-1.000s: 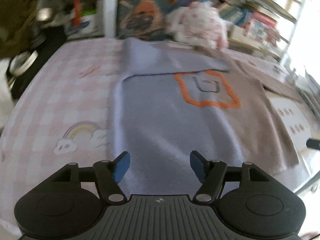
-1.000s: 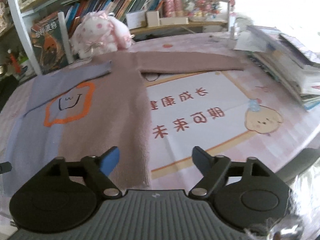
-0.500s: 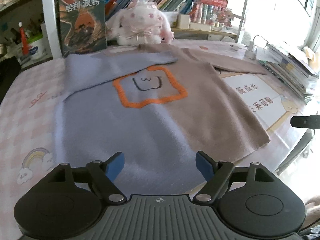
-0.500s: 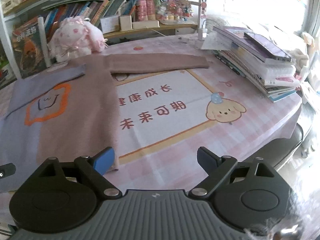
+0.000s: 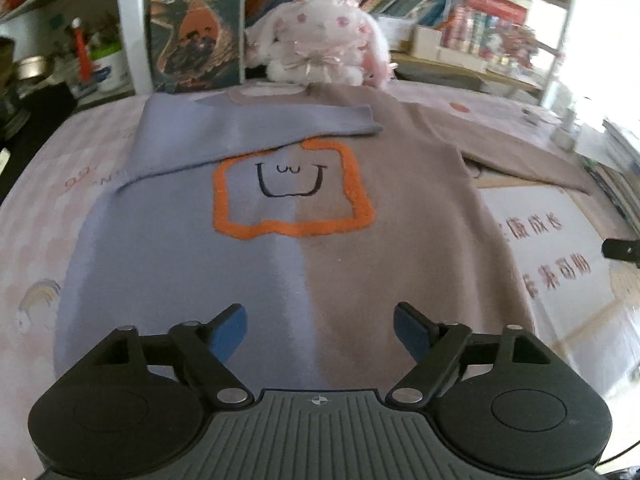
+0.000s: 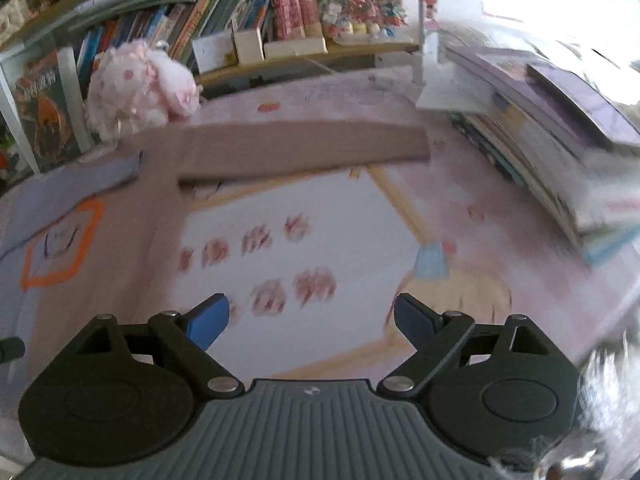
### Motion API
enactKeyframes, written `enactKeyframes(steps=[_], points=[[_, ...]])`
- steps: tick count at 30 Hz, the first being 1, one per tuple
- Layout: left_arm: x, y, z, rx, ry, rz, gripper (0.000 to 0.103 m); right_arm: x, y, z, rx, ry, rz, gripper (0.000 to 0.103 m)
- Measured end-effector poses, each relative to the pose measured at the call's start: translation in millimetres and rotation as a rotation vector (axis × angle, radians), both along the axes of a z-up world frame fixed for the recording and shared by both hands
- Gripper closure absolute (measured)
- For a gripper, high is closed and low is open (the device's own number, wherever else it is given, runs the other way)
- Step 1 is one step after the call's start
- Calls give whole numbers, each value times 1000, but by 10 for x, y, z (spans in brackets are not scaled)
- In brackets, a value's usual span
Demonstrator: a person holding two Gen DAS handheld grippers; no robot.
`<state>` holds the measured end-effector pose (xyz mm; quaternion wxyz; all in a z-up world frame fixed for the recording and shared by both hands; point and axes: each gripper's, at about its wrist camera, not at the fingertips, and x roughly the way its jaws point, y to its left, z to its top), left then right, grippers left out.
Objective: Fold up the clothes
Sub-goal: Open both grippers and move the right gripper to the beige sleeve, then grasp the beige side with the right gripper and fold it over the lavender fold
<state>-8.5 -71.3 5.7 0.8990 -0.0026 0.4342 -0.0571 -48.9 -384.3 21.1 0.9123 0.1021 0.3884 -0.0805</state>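
Observation:
A two-tone sweater (image 5: 280,264), lavender on its left half and mauve on its right, lies flat on the table with an orange square motif (image 5: 292,188) on the chest. Its lavender sleeve (image 5: 256,128) is folded across the top. The mauve sleeve (image 6: 304,148) stretches out straight to the right. My left gripper (image 5: 320,330) hovers open above the sweater's hem, holding nothing. My right gripper (image 6: 310,322) is open and empty over the printed mat (image 6: 304,248), to the right of the sweater body (image 6: 132,216).
A pink plush rabbit (image 5: 320,48) and an upright book (image 5: 196,40) stand behind the sweater before bookshelves. A stack of books (image 6: 560,144) fills the table's right side. The pink checked tablecloth (image 5: 36,240) shows at the left. The other gripper's tip (image 5: 620,248) pokes in at right.
The left gripper has swung to face the sweater's centre squarely. The right gripper has moved forward and right over the mat, its view now blurred by motion. Both stay open.

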Motion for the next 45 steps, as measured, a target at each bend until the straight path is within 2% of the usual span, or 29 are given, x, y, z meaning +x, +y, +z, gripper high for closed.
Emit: enactKeyframes(steps=[5, 10, 12, 17, 26, 33, 35, 38, 41, 44, 45], points=[[3, -282, -50, 30, 29, 110, 17, 453, -537, -76, 34, -1, 28, 15], [-94, -441, -20, 85, 35, 154, 17, 798, -873, -176, 70, 12, 3, 16], [-95, -469, -22, 97, 46, 173, 17, 935, -1008, -216, 85, 16, -7, 20], [-72, -523, -26, 120, 72, 212, 17, 1280, -1344, -316, 121, 29, -32, 42], [-8, -635, -4, 170, 81, 225, 17, 1673, -1566, -392, 193, -42, -82, 47], [48, -666, -11, 184, 87, 215, 17, 1892, -1626, -453, 394, -98, -75, 49], [44, -683, -2, 196, 84, 212, 17, 1945, -1598, -445, 360, -104, -89, 57], [33, -696, 6, 209, 78, 207, 17, 2011, -1633, -406, 225, -93, -188, 58], [30, -692, 6, 215, 79, 209, 17, 2063, -1608, -389, 122, -76, -173, 57], [29, -699, 11, 215, 77, 215, 17, 2049, -1680, -412, 99, -97, -210, 57], [32, -698, 11, 214, 77, 216, 17, 2045, -1699, -421, 139, -103, -197, 57]])
